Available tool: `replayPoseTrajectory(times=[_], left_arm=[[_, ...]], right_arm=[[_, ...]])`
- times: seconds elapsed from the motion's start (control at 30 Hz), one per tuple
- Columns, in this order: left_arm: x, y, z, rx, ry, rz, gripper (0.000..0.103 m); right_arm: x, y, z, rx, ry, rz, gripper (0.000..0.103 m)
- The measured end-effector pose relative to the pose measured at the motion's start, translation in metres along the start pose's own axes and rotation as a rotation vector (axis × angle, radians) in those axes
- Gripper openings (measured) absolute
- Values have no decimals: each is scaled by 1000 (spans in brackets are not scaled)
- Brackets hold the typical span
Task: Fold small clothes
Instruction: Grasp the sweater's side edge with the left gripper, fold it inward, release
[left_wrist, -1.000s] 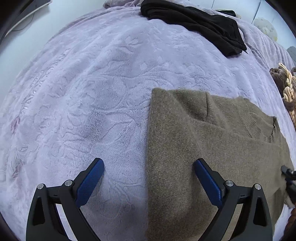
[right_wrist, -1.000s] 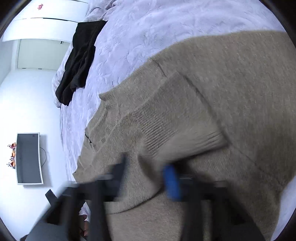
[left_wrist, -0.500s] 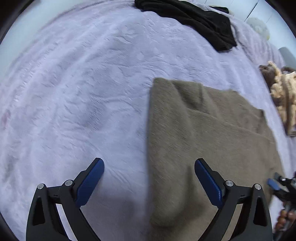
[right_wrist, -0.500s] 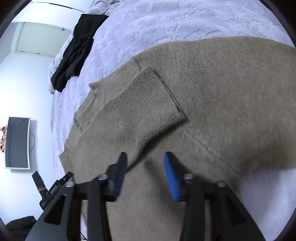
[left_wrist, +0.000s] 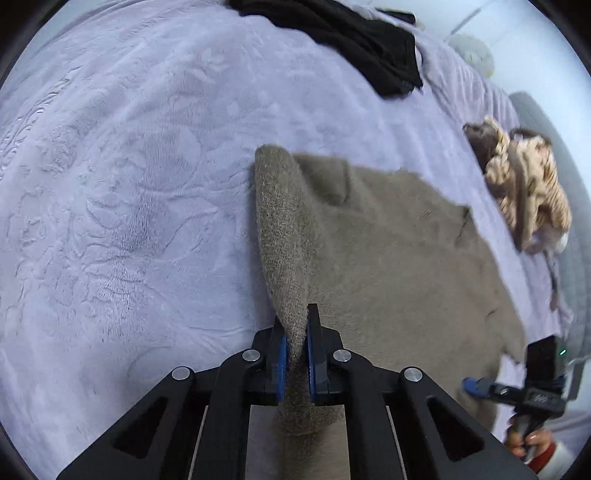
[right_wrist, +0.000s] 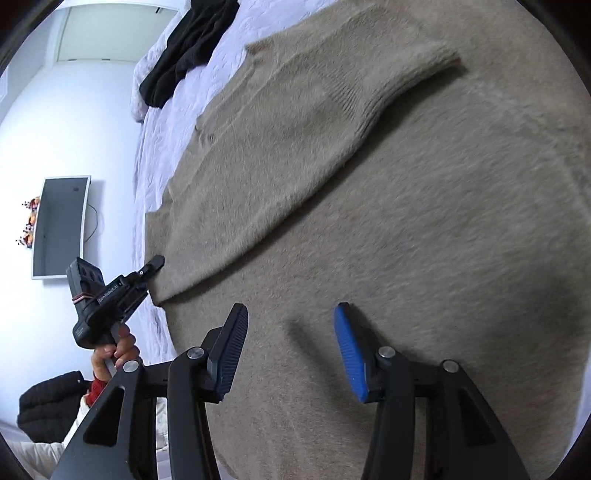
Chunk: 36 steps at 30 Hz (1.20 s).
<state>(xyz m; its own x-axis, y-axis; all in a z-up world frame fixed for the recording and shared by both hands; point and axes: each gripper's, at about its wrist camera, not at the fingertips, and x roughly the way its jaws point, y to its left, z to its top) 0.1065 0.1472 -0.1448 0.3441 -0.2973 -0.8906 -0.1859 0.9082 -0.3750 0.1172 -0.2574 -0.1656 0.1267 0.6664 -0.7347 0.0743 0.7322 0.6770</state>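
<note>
Left gripper jaws pinching the sweater edge, lifting a ridge running straight ahead of the jaws. Right gripper jaws spread, hovering over the knit, nothing between them. Sweater flat on the bed, long axis ahead of the left jaws, sleeve folded across the body beyond the right jaws. Near hem cut off; contact under right jaws unclear.

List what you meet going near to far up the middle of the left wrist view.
left gripper shut on the sweater's edge → brown sweater → lavender blanket → black garment
</note>
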Motion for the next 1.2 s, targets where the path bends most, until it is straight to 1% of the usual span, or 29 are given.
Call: replayPoseTrajectory(times=[0.1, 0.17, 0.2, 0.23, 0.27, 0.3, 0.33, 0.37, 0.4, 0.47, 0.53, 0.6, 0.63, 0.73, 0.8, 0.83, 0.9, 0.97, 1.03, 1.07, 1.1, 1.13, 1.17, 1.2], left_arm=[[10, 12, -1, 1, -5, -35, 10], [11, 11, -2, -11, -4, -46, 10], [9, 10, -1, -9, -4, -39, 13], [3, 9, -2, -1, -11, -17, 13], [-3, 7, -3, 11, -18, 28, 25], [-7, 7, -2, 19, -24, 75, 44], [-12, 8, -4, 23, -35, 125, 52], [-18, 7, -5, 21, -50, 164, 56], [-21, 10, -7, 16, -53, 161, 56], [-25, 13, -12, -4, -37, 119, 56], [-23, 10, -17, 2, -12, 83, 56], [-15, 6, -21, 12, 17, 70, 56], [-11, 7, -21, 12, 31, 58, 56], [-6, 11, -16, -17, 46, 10, 56], [-4, 18, -5, -52, 53, -35, 56], [-4, 22, -2, -62, 53, -48, 56], [-1, 24, 7, -68, 59, -79, 56], [2, 23, 14, -57, 63, -104, 56], [5, 23, 19, -42, 60, -105, 55], [4, 24, 20, -36, 54, -103, 49], [3, 25, 22, -32, 45, -98, 34], [2, 27, 24, -28, 42, -97, 31], [-1, 30, 26, -27, 35, -95, 31], [-5, 33, 28, -26, 15, -75, 31]], right_arm=[[5, 9, -4, -23, 9, -11, 53], [10, 17, -5, -39, 14, -21, 53], [12, 20, -5, -47, 18, -30, 53], [14, 24, -5, -50, 20, -35, 53], [15, 25, -6, -51, 21, -40, 53], [17, 27, -4, -49, 20, -43, 53], [16, 27, -5, -45, 18, -43, 53], [16, 26, -6, -40, 16, -43, 53], [15, 27, -7, -35, 15, -41, 53], [16, 30, -7, -35, 21, -31, 53], [20, 38, -8, -46, 31, -8, 54], [28, 46, -9, -54, 43, 24, 55], [35, 53, -8, -47, 50, 44, 55], [72, 79, -8, -14, 77, 160, 55], [94, 100, -13, -33, 98, 222, 55], [112, 117, -15, -64, 109, 238, 55], [136, 137, -18, -101, 115, 243, 55], [159, 148, -19, -92, 97, 256, 55], [170, 147, -19, -62, 65, 251, 54], [176, 145, -18, -36, 53, 247, 51], [179, 145, -18, -24, 52, 248, 35], [182, 145, -18, -16, 56, 242, 13], [183, 148, -17, -24, 54, 247, 7], [183, 154, -18, -46, 46, 257, 7]])
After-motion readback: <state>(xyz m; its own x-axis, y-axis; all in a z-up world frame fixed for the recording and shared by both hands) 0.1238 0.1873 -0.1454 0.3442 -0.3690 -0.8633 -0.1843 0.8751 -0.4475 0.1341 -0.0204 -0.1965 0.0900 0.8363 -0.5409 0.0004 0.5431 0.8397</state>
